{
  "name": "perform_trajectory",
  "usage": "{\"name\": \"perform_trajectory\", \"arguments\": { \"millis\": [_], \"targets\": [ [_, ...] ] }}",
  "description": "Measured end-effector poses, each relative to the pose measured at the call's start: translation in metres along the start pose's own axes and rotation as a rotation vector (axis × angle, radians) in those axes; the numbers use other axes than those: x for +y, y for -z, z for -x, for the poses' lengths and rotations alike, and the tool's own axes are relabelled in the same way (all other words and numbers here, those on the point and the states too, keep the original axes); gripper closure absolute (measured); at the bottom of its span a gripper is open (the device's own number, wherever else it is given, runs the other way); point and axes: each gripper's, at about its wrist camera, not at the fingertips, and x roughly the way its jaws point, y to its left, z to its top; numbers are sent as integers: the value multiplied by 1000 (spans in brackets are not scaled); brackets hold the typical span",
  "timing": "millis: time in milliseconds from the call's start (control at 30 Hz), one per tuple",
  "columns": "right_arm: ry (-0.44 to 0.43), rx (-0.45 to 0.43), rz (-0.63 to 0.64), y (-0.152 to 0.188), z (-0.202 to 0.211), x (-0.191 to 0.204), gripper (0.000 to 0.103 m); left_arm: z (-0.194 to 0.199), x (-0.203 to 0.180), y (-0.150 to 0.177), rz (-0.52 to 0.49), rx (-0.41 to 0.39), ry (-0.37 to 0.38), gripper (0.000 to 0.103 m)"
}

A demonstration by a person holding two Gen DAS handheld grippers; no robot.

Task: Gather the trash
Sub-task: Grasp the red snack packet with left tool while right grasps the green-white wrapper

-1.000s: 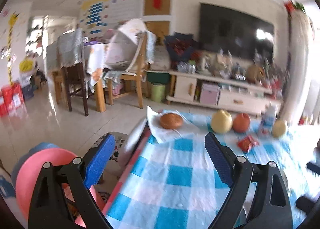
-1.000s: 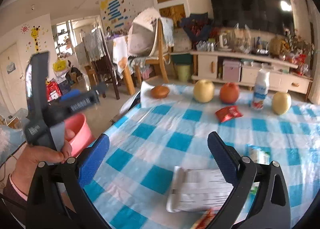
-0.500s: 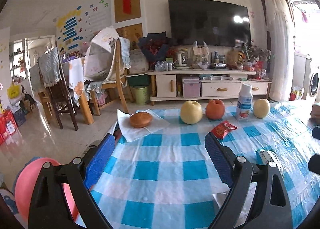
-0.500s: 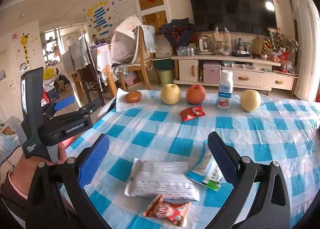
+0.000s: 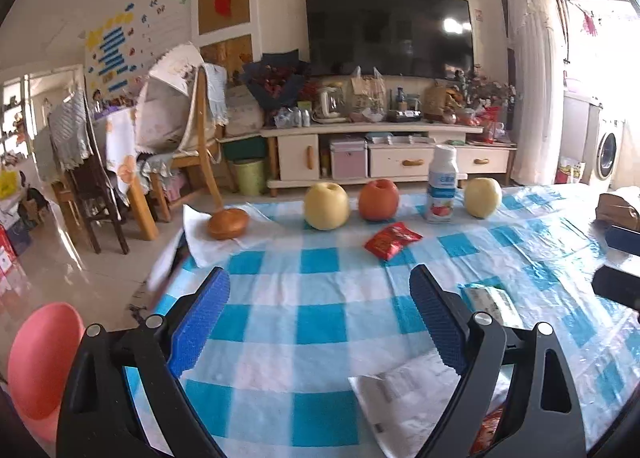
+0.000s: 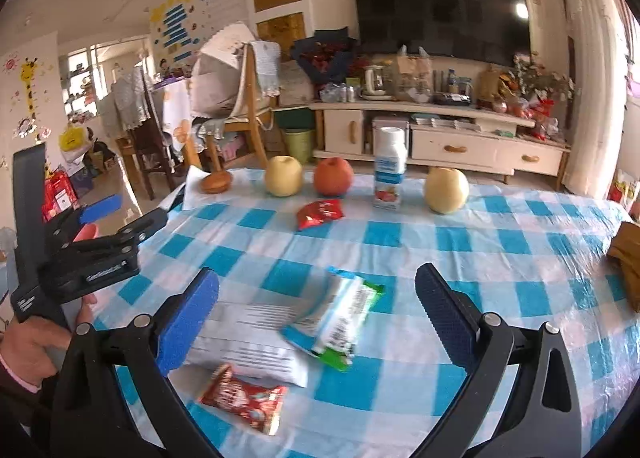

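Both tools hang over the checked tablecloth (image 6: pixel 472 246) with their blue pads spread wide and nothing between them. Nearest the right gripper (image 6: pixel 316 314), just under its left pad, lies a red snack wrapper (image 6: pixel 244 404), touching the near edge of a flat white packet (image 6: pixel 256 342). A blue, white and green wrapper (image 6: pixel 340 318) lies tilted between the pads, its lower end resting on that white packet. Half a second ago these three sat lower and smaller in that camera; the tool has come in closer over them.

The left gripper (image 5: pixel 320 318) has swung right since a second ago: the pink bin (image 5: pixel 40 358) now sits at its far left edge, and the white packet shows beneath its right finger. In the right camera a hand (image 6: pixel 30 350) grips that left tool at the table's left side.

Further ahead, well beyond both tools, a small red packet (image 6: pixel 320 213) lies alone. Behind it stand a yellow pear (image 6: pixel 283 176), a red apple (image 6: pixel 333 177), a milk bottle (image 6: pixel 390 170) and a second pear (image 6: pixel 446 190) in a row, with a bun (image 6: pixel 216 181) on white paper (image 5: pixel 200 234) off to the left.
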Motion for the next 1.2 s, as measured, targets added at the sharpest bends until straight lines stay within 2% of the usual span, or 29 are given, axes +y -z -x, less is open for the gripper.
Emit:
{"name": "perform_trajectory", "arguments": {
  "millis": [300, 400, 533, 700, 867, 900, 1000, 1200],
  "targets": [
    [76, 32, -77, 1, -12, -49, 4, -33, -9, -6, 103, 113, 104, 13],
    [42, 57, -111, 0, -21, -59, 4, -55, -22, -12, 86, 139, 139, 13],
    [1, 103, -130, 2, -41, -65, 4, -98, -45, -18, 42, 213, 195, 13],
    [-116, 193, -277, 11, -75, -76, 4, -166, -74, -27, -73, 287, 249, 13],
    [-208, 246, -377, 16, -97, -82, 6, -220, -87, -28, -167, 342, 259, 13],
    [-211, 255, -371, 16, -101, -81, 8, -231, -88, -28, -175, 360, 265, 13],
    [-228, 287, -371, 17, -111, -79, 25, -250, -87, -29, -189, 382, 277, 13],
    [-241, 330, -365, 22, -125, -73, 25, -282, -91, -23, -205, 458, 309, 13]
  ]
}}
